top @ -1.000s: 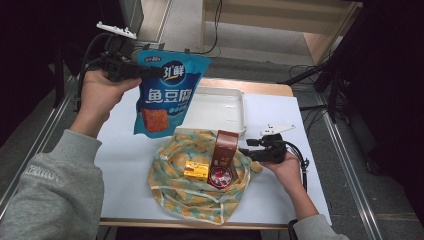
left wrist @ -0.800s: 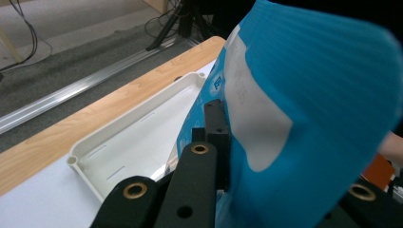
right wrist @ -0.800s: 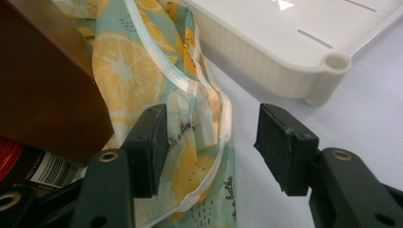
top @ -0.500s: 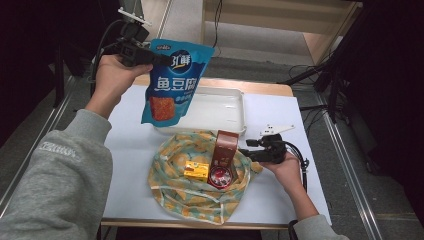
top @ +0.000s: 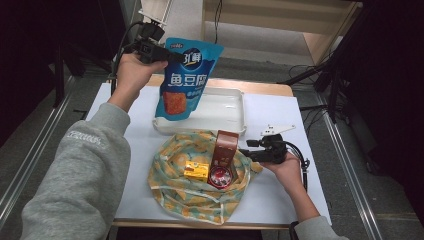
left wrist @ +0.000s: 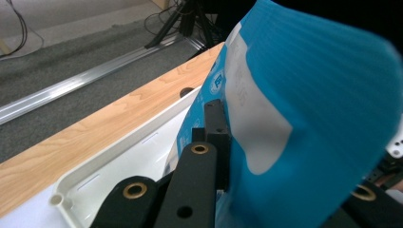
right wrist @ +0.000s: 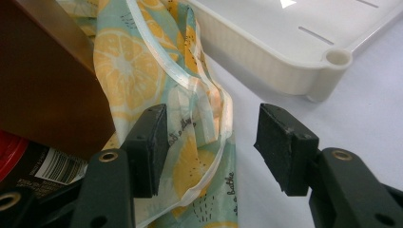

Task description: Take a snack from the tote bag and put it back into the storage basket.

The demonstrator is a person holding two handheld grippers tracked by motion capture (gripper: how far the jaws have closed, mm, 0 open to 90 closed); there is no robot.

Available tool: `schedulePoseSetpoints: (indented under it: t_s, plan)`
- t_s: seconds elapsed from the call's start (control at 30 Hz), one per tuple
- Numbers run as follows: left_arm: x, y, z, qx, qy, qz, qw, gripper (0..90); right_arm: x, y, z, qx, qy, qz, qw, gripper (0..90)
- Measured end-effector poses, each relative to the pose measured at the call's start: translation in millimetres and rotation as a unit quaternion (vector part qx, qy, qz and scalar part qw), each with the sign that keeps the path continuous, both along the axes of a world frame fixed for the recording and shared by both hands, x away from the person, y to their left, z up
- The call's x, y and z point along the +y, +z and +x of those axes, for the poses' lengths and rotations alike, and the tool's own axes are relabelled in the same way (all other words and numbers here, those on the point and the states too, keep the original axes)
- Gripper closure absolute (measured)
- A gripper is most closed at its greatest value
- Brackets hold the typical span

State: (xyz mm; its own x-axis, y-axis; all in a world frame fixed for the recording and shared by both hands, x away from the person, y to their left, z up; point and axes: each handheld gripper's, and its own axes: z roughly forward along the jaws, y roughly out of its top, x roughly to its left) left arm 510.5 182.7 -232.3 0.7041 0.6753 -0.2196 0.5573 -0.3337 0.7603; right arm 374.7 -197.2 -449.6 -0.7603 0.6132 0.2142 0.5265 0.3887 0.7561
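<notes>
Left gripper, upper left, pinches the blue snack bag over the white tray; next, lower it in. Right gripper spread.

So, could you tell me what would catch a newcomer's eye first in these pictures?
The glossy blue snack bag stands out, held up by the left claw above the white plastic tray at the table's far side. Nearer the person lies a lemon-patterned cloth bag with a brown box inside, the open right claw astride its edge.
</notes>
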Motion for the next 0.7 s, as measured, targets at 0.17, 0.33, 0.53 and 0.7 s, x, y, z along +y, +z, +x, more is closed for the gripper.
schedulePoseSetpoints:
  t_s: [0.17, 0.33, 0.53, 0.7]
  plan:
    - [-8.2, -5.9, 11.1, -0.002, 0.007, -0.006, 1.0000, 90.0, -1.3, 0.7, -1.3, -0.002, 0.001, 0.001, 1.0000, 45.0]
    - [-15.0, -12.8, 21.8, -0.003, 0.016, -0.012, 0.9998, 90.0, -3.0, -0.4, -2.6, 0.003, 0.001, 0.001, 1.0000, 44.9]
    - [-23.7, -29.0, 29.4, 0.003, 0.019, 0.008, 0.9998, 90.0, -4.6, -0.9, -4.2, 0.002, 0.001, 0.000, 1.0000, 45.0]
    - [-18.6, -37.3, 28.5, 0.002, 0.025, 0.012, 0.9996, 90.0, -6.1, -1.6, -4.6, 0.003, 0.000, -0.002, 1.0000, 45.0]
